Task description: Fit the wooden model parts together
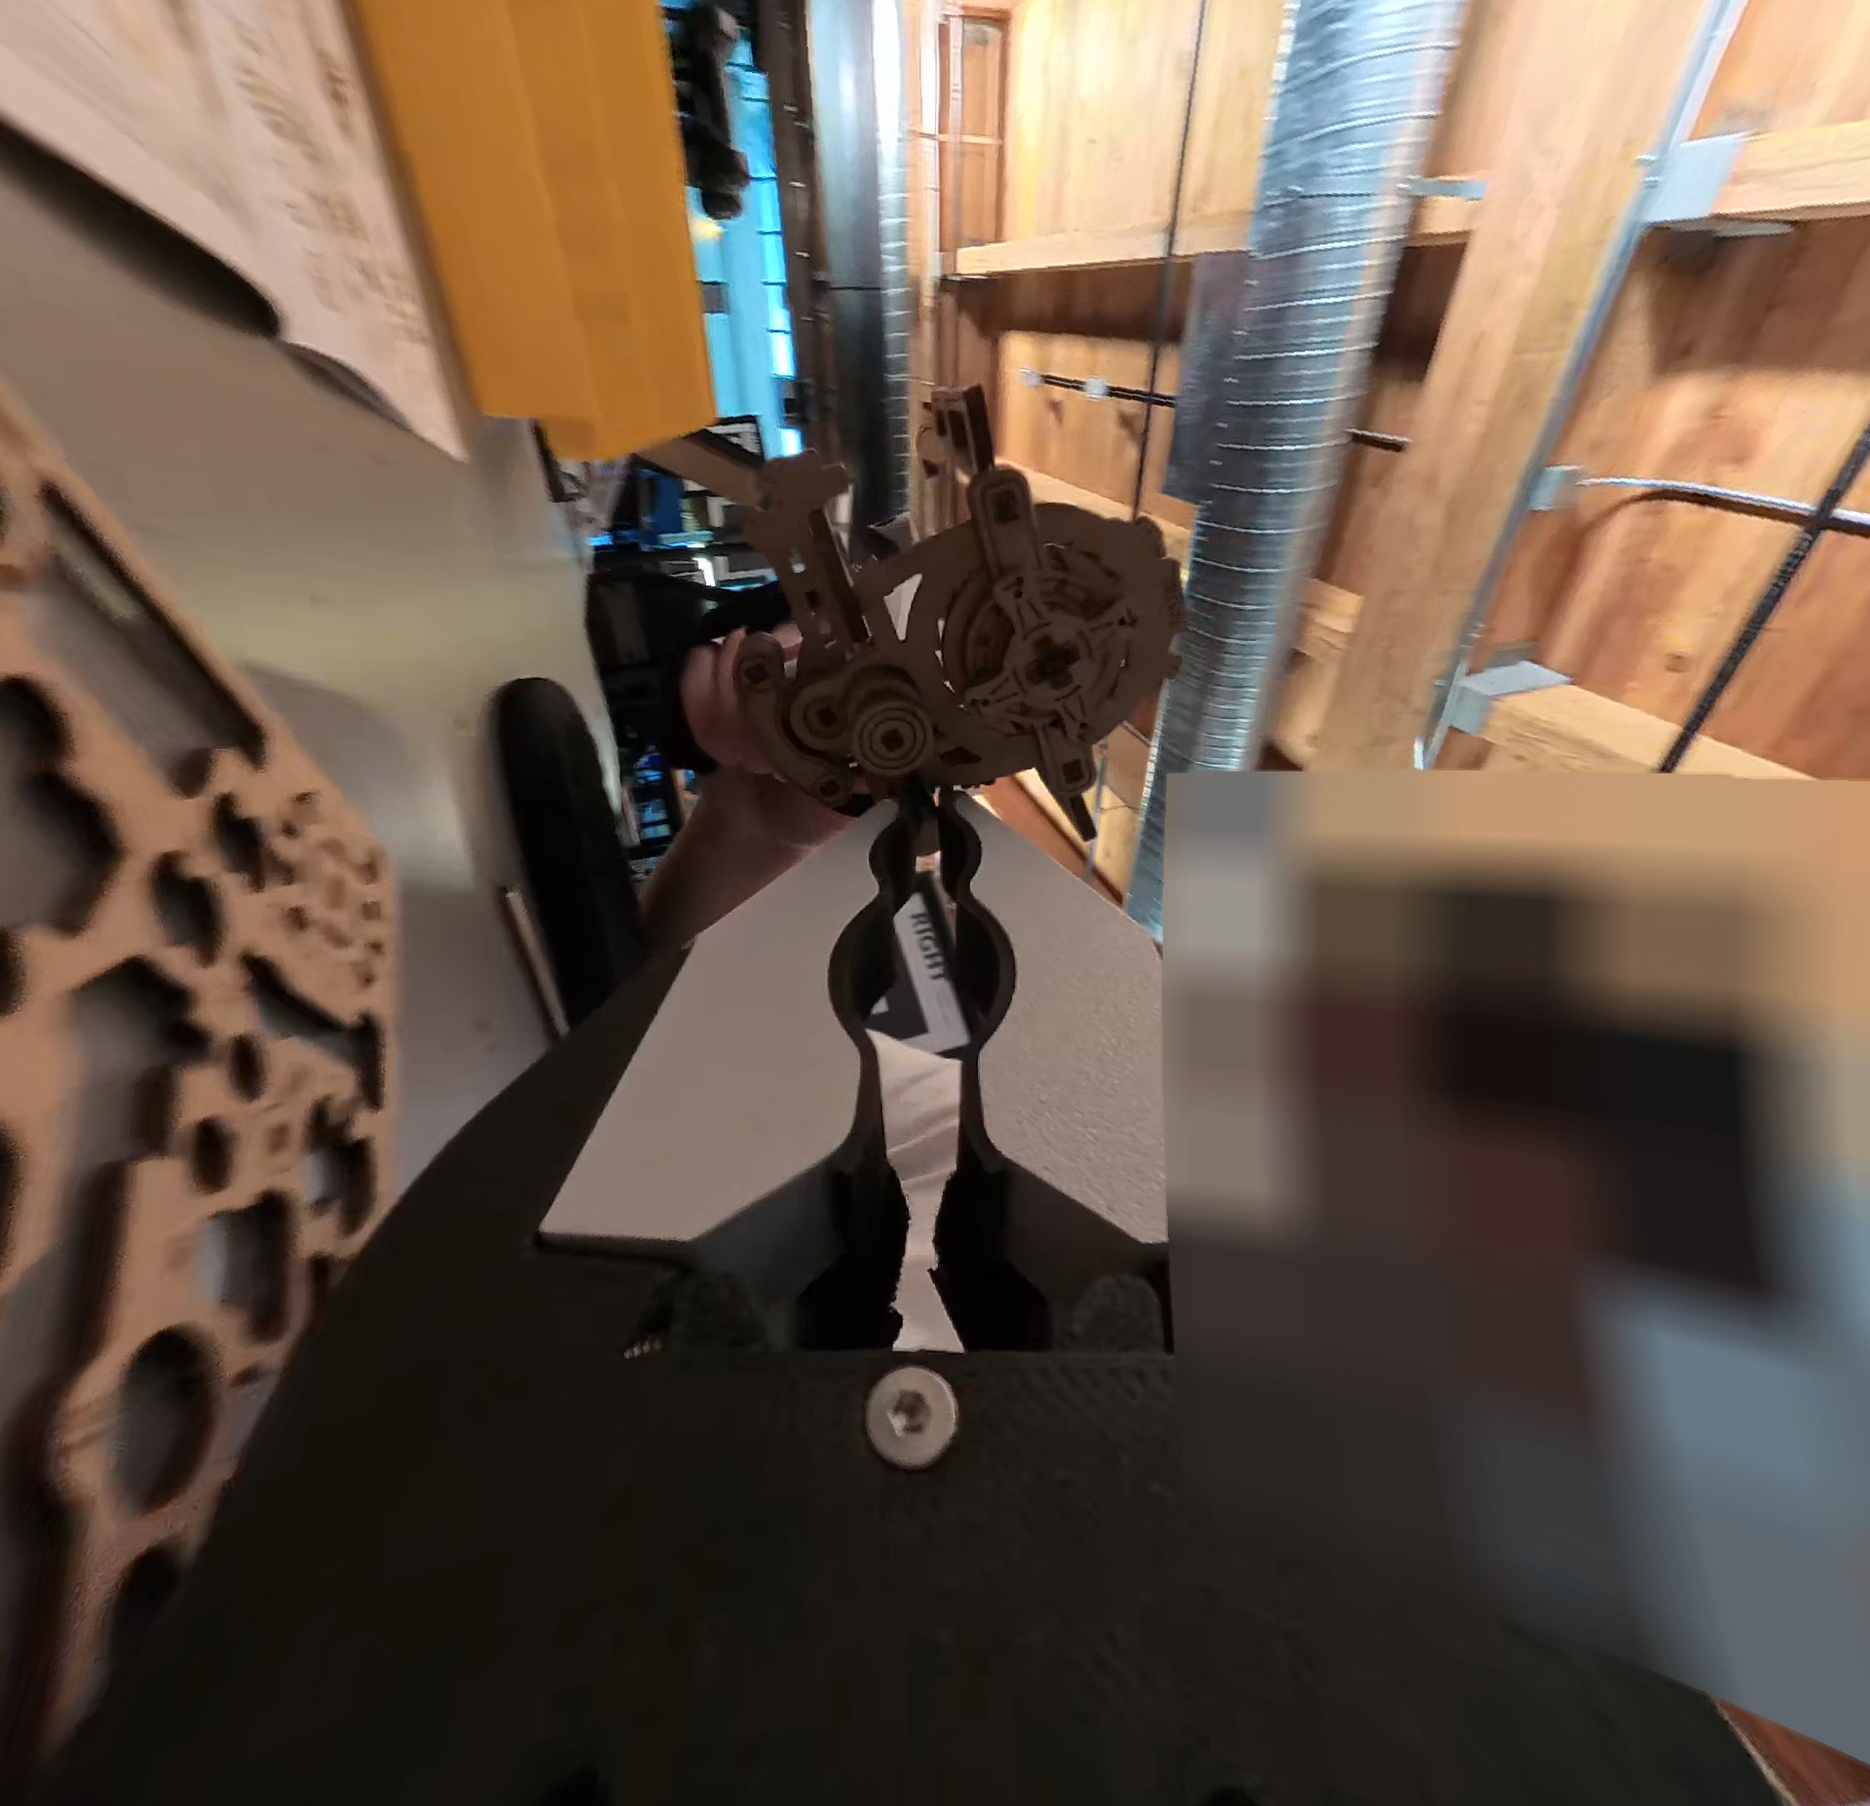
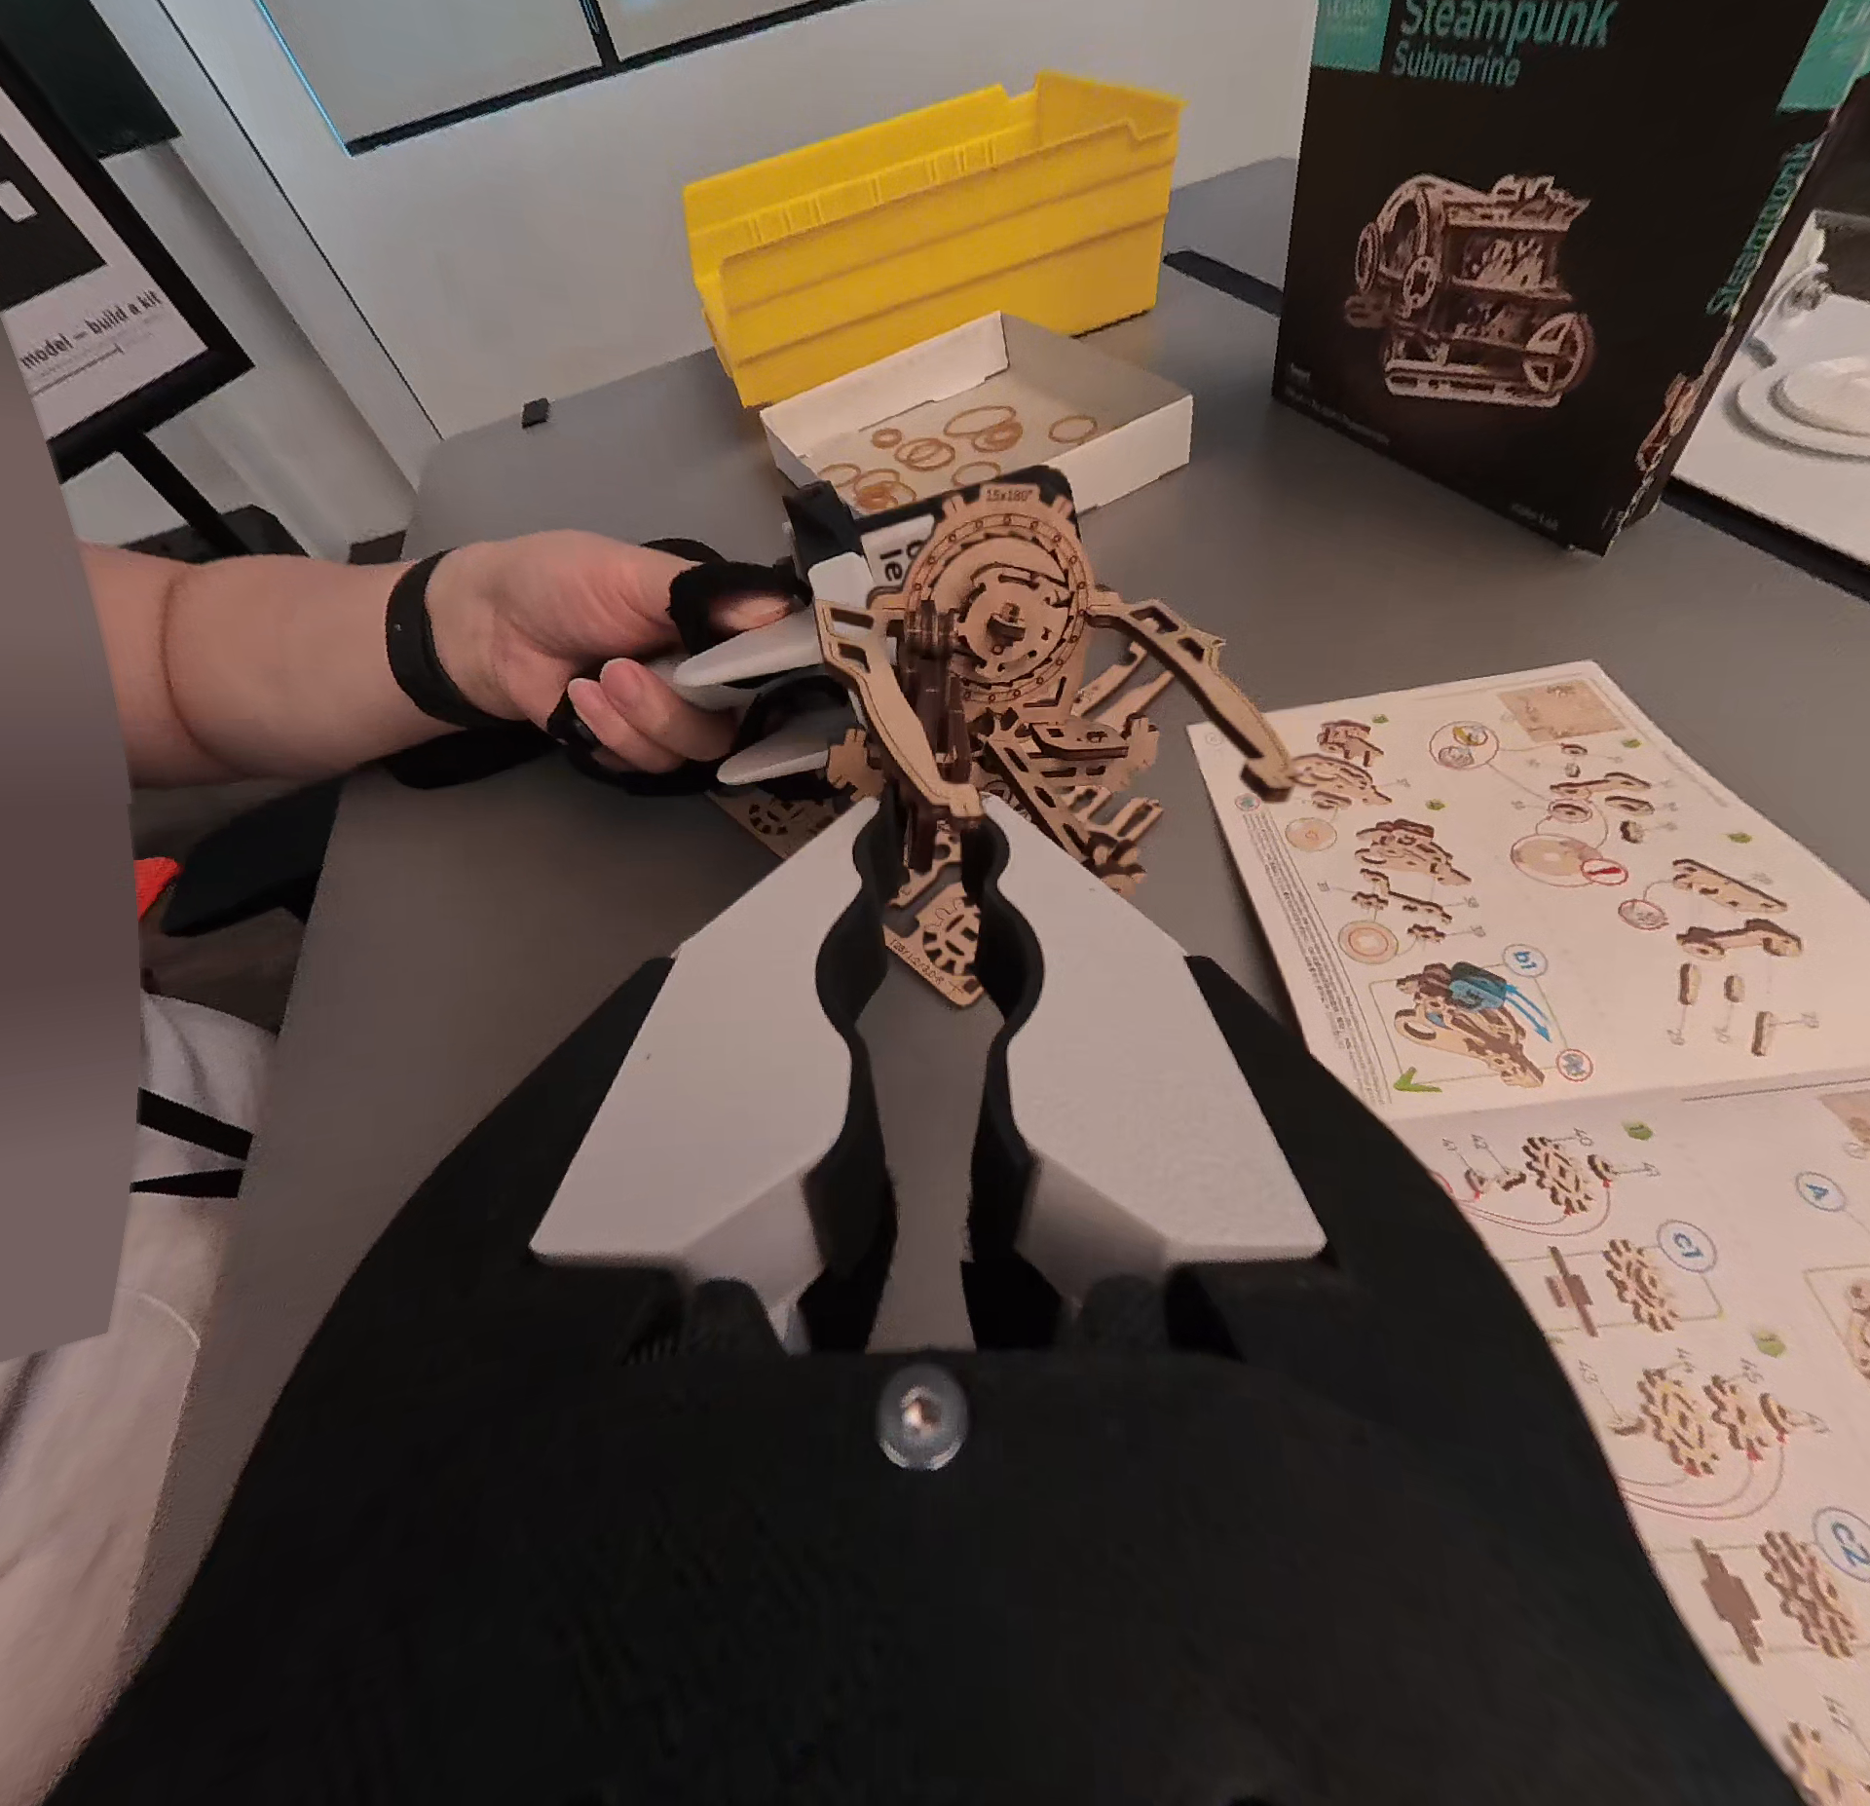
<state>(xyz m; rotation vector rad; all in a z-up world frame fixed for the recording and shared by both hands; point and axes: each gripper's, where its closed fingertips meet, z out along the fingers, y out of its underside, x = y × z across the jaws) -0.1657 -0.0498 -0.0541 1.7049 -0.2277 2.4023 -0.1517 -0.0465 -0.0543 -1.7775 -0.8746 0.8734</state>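
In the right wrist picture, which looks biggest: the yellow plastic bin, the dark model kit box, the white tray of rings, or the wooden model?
1. Dark model kit box, though it is partly cut off by the edge.
2. Yellow plastic bin.
3. Wooden model and shallow white cardboard tray of rings look about alike; the model is nearer the camera, so I won't rank them.

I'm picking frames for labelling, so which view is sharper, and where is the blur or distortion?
Right wrist view: mostly sharp; the wooden model, yellow bin and instruction sheet read clearly, with wide-angle bending at the edges. Left wrist view: the wooden model is fairly crisp, but the cut-out wooden sheet and the background are smeared by motion blur.
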